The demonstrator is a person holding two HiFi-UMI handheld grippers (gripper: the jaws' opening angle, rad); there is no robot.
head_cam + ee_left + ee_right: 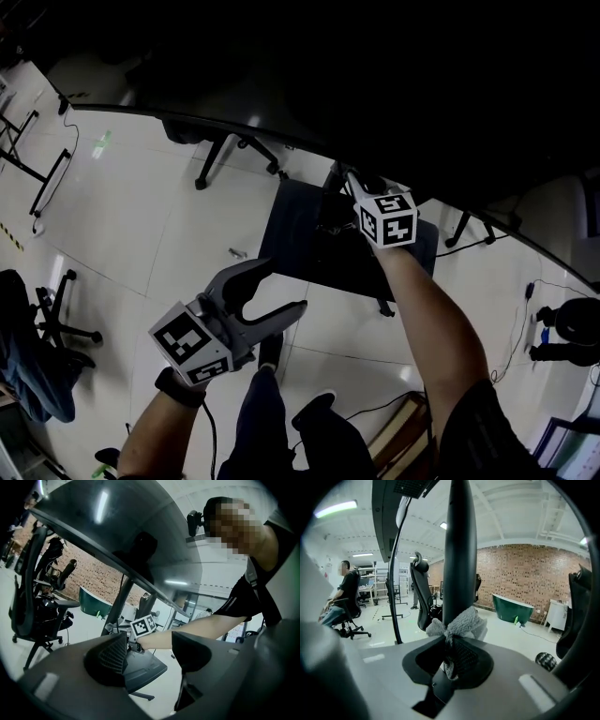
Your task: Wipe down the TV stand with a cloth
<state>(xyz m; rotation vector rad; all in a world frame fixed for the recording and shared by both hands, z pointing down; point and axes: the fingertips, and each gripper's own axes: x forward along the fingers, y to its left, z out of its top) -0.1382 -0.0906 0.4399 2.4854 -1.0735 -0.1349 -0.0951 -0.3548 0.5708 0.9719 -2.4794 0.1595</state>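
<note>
Two grippers are in view, but only one is working. The right gripper (pixel 449 644) is clenched on a small grey cloth (pixel 461 620). The bunched end of the cloth sticks out past the jaw tips and touches the dark column (pixel 461 550) of the TV stand (pixel 140 665), low down, just above the base plate (pixel 298 246). The left gripper (pixel 150 645) hangs well apart from the stand, over the floor in front of the person's legs, with its jaws spread and nothing between them. I judge that the step in hand is wiping the column near its foot. To do it well, only the soft bunch should press on the column, not the hard jaw tips, because little cloth shows beyond them and they could scrape the dark finish. The stroke should follow the column along its length. Then the gripper should go around it, so that the far side, which no view shows, is wiped too. The grip must be firm, since the cloth is pinched only at its middle and the drag of the surface could pull it out. The big dark screen (pixel 375 84) hangs close above the right arm, so the arm should move slowly and low to avoid knocking it. The base plate probably comes after; whether it carries dust I cannot tell, because the pictures are too dark.
</note>
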